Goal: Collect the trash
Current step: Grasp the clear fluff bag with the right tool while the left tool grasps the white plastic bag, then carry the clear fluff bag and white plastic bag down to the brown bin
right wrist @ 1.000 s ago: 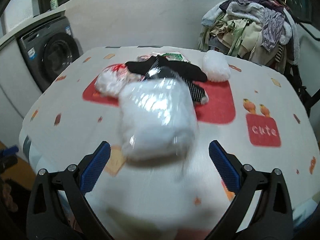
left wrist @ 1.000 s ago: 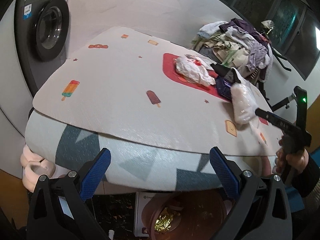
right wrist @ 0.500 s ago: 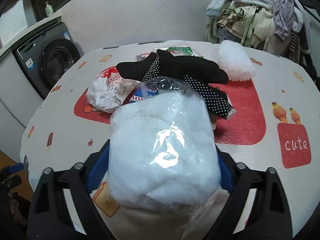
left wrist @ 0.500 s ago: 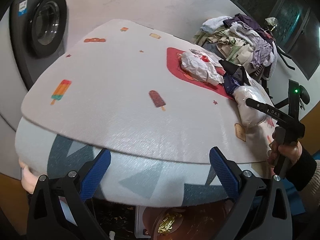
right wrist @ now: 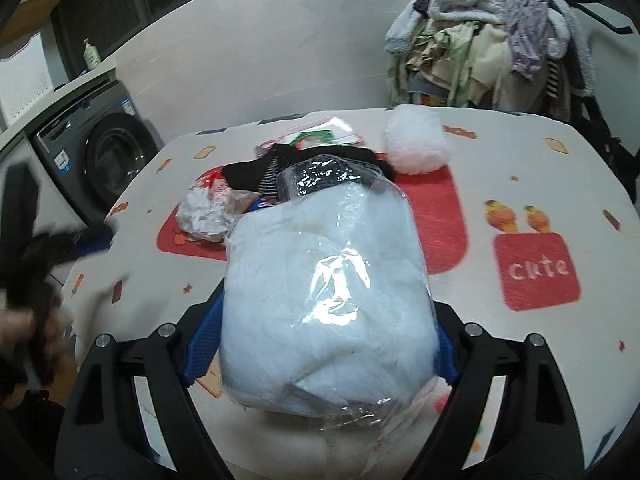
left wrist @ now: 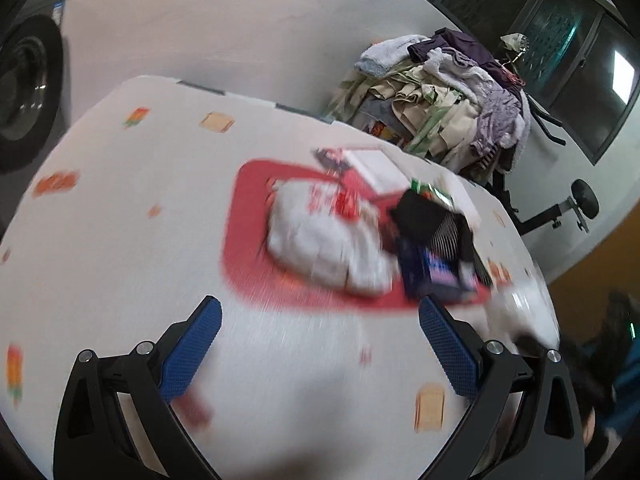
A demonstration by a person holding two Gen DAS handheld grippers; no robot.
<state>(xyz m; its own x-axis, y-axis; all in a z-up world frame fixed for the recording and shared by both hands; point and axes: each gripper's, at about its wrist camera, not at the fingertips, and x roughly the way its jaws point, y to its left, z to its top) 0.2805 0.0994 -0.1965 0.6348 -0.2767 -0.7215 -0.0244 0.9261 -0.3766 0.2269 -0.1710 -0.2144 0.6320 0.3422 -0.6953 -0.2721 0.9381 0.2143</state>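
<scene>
My right gripper (right wrist: 320,344) is shut on a clear plastic bag of white stuffing (right wrist: 326,300), held just above the table's near edge. Behind it lie a crumpled white wrapper with red print (right wrist: 204,216), a black dotted cloth (right wrist: 304,168) and a white fluffy ball (right wrist: 416,144). My left gripper (left wrist: 320,344) is open and empty over the table (left wrist: 120,220). In its blurred view the crumpled wrapper (left wrist: 328,240) lies ahead on the red patch, with the black cloth (left wrist: 432,220) and a dark blue packet (left wrist: 432,276) to its right.
A pile of clothes (right wrist: 492,40) hangs behind the table, also showing in the left wrist view (left wrist: 440,96). A washing machine (right wrist: 96,152) stands at the left. The left hand and its gripper (right wrist: 28,264) show blurred at the table's left edge.
My left gripper has risen from below the table edge and moved in over the tabletop towards the trash. My right gripper has closed on the bag of stuffing and drawn it back.
</scene>
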